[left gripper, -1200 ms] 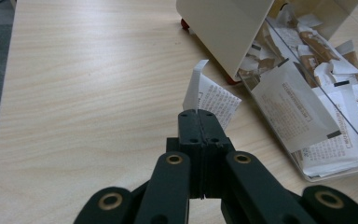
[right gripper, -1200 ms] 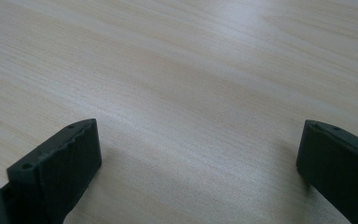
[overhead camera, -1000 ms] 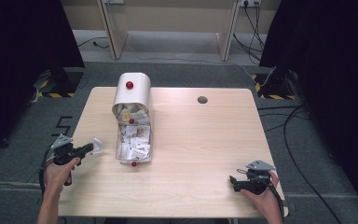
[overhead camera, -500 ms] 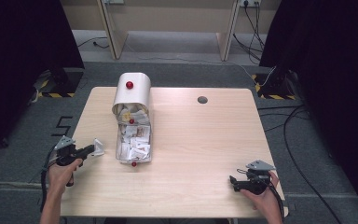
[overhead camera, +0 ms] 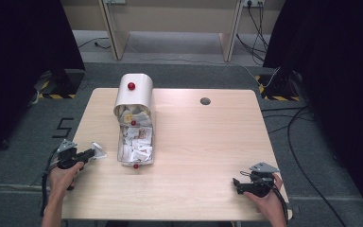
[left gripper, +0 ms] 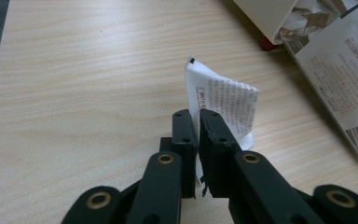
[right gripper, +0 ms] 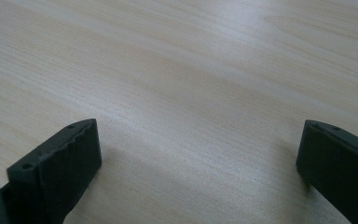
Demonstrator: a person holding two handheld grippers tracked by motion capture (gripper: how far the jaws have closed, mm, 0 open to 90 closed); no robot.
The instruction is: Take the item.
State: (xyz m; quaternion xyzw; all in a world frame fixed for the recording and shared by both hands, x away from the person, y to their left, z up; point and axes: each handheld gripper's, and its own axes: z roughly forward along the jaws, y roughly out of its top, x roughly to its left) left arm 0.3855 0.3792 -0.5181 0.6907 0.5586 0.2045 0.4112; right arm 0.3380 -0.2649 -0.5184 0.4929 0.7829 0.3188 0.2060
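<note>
Packet [left gripper: 223, 100] sits pinched in our left tongs [overhead camera: 89, 153], which have drifted slightly farther left of the tray [overhead camera: 121, 150] since a second ago, so we judge it freshly removed, while our right tongs [overhead camera: 238, 184] gape empty, right of the tray.

Pale matt wood-grain table [overhead camera: 198, 142], printed paper slip [left gripper: 223, 100] (creased), matt black hand-held gripper [left gripper: 198, 121]

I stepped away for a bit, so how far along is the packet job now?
Done: the box is open, drawer out. In hand: left gripper pinches one packet beside the drawer. Left: many packets in the drawer; right gripper rests open and empty.
</note>
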